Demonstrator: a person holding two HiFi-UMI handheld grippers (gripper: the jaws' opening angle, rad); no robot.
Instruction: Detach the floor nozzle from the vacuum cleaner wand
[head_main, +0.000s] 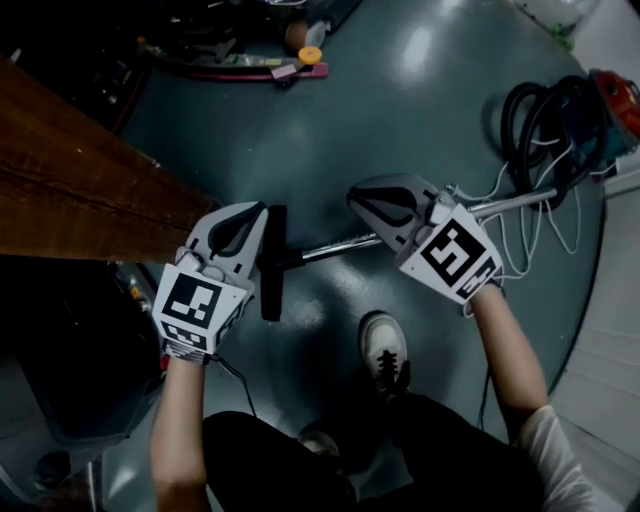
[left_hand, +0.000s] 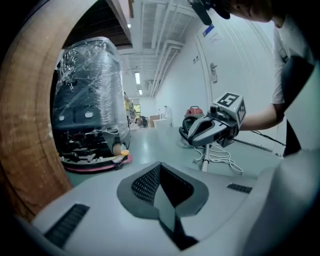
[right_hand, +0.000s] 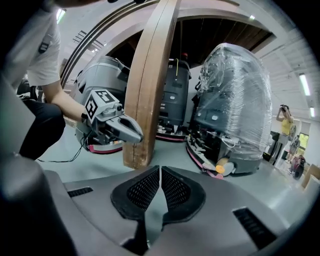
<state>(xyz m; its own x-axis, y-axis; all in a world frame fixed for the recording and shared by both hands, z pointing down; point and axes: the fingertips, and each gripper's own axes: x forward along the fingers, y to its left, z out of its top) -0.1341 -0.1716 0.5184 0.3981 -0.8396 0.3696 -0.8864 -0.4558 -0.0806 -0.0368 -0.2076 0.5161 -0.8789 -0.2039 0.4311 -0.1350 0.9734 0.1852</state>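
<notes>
The floor nozzle (head_main: 272, 275) is lying crosswise on the floor, just beside the left gripper (head_main: 255, 215), the nearer one, its jaws shut and empty. The wand (head_main: 335, 246) is running rightward beneath the right gripper (head_main: 362, 200), also shut on nothing.

You will find no words, brands or numbers here that can be read. The left marker cube (head_main: 190, 303) on your left gripper (head_main: 260, 212) and the right marker cube (head_main: 458, 253) on your right gripper (head_main: 357, 197) carry only black-and-white square patterns, not letters. A blue sign (left_hand: 209, 31) on the white wall (left_hand: 240, 65) is too small to read.
</notes>
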